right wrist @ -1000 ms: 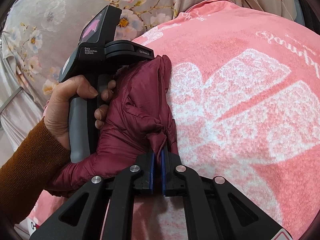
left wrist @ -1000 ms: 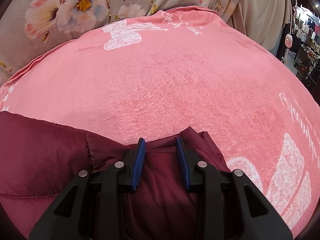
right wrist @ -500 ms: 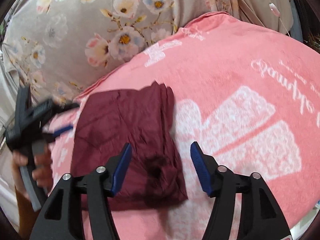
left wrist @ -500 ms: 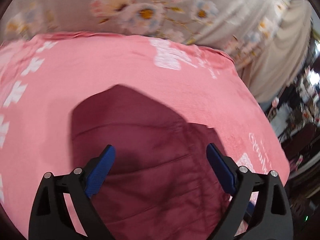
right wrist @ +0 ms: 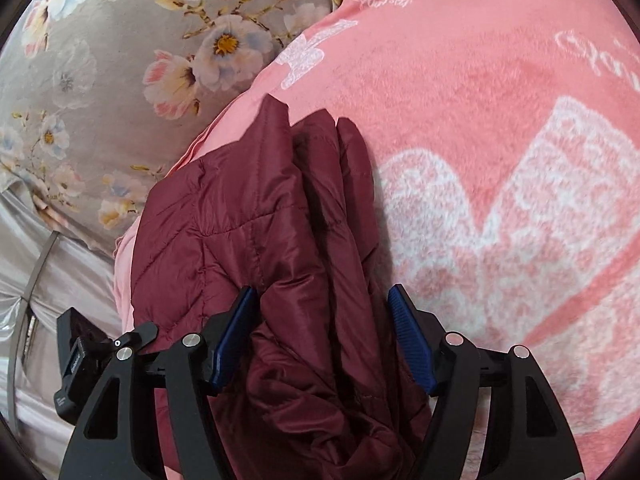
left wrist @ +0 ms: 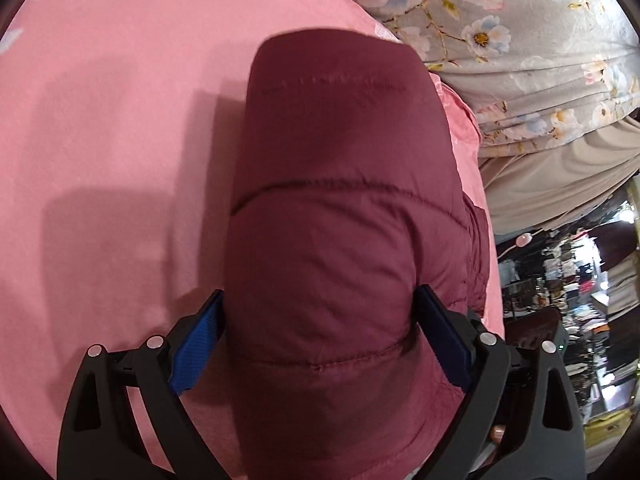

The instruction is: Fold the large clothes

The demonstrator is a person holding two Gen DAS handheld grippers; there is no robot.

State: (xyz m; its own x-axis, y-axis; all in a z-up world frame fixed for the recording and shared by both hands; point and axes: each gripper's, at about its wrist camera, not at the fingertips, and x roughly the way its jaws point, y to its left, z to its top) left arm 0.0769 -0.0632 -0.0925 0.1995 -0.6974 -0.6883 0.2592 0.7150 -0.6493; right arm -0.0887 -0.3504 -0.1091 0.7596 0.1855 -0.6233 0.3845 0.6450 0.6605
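Note:
A maroon quilted puffer jacket (left wrist: 340,220) lies folded into a thick bundle on a pink blanket (left wrist: 120,120). My left gripper (left wrist: 320,328) is open, its blue pads (left wrist: 196,348) wide apart on either side of the bundle's near end. In the right wrist view the same jacket (right wrist: 280,240) lies near the blanket's (right wrist: 480,120) left edge. My right gripper (right wrist: 324,332) is open too, its pads (right wrist: 412,344) straddling the jacket's near folds. Whether either gripper's pads touch the cloth is unclear. Part of the left tool (right wrist: 80,364) shows at lower left.
A grey floral sheet (right wrist: 100,80) covers the bed beyond the blanket's edge, also seen in the left wrist view (left wrist: 520,40). Beige cloth (left wrist: 560,180) and a cluttered dark room (left wrist: 580,300) lie to the right of the bed.
Both grippers let go of the jacket and opened wide a second ago. Since then both have moved in over the folded bundle, which now lies between their pads.

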